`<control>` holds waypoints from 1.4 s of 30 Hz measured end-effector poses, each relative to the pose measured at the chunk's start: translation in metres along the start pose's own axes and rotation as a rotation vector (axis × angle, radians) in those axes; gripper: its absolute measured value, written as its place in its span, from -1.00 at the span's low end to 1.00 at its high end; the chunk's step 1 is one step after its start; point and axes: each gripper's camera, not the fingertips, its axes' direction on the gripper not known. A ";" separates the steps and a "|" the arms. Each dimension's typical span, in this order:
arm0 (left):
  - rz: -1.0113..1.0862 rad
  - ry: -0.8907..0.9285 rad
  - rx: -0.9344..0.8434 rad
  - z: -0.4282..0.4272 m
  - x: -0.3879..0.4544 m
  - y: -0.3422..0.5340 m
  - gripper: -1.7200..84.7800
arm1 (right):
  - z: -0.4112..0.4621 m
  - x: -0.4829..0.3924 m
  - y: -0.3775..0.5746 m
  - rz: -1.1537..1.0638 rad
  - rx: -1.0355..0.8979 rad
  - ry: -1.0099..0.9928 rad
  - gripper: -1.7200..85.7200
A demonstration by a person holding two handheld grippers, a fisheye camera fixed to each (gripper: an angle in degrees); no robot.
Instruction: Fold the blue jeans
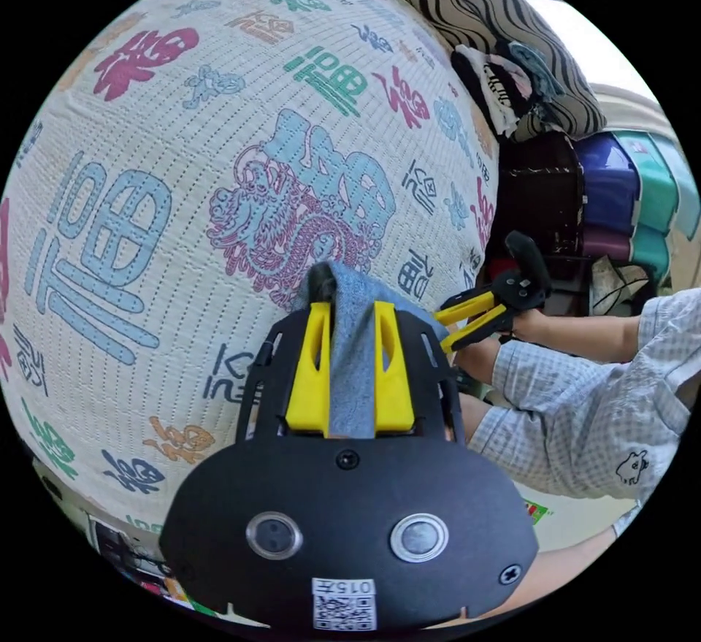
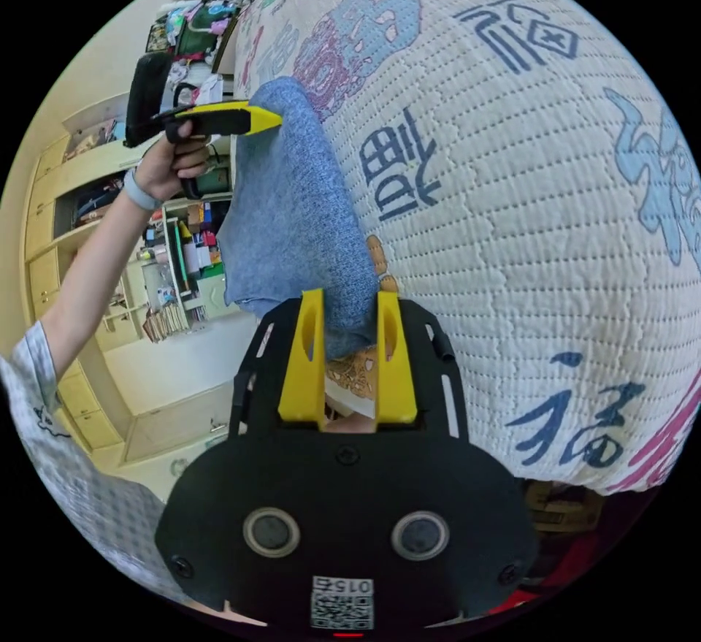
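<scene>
Your left gripper [image 1: 350,372] has both jaws pinching the blue jeans [image 2: 292,218], which hang off the edge of the printed quilt [image 2: 511,160]. Your right gripper [image 2: 349,361] straddles the denim, though I can't tell whether it's clamped; a loose bite could let that end slip.

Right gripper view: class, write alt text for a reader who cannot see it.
A strip of blue jeans stretches along the edge of a quilt printed with coloured characters, clamped between the yellow tongs of the right gripper. At its far end the left gripper, held in a person's hand, grips it too.
</scene>
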 end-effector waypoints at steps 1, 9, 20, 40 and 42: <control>0.010 -0.020 0.002 -0.001 0.004 -0.001 -0.82 | -0.003 0.005 -0.001 0.007 -0.022 -0.029 -0.81; 0.123 -0.013 0.177 -0.036 0.064 -0.033 -0.90 | -0.092 0.025 0.028 -0.055 0.074 -0.091 -0.85; 0.325 0.231 0.631 -0.102 0.109 -0.051 -0.89 | -0.270 -0.043 0.080 -0.204 0.266 0.157 -0.84; -0.324 0.119 0.576 -0.001 -0.008 0.133 -0.82 | -0.004 -0.118 0.054 -0.387 -0.249 0.289 -0.84; -0.338 -0.037 0.512 -0.012 0.009 0.132 -0.78 | -0.021 -0.125 0.061 -0.419 -0.225 0.318 -0.84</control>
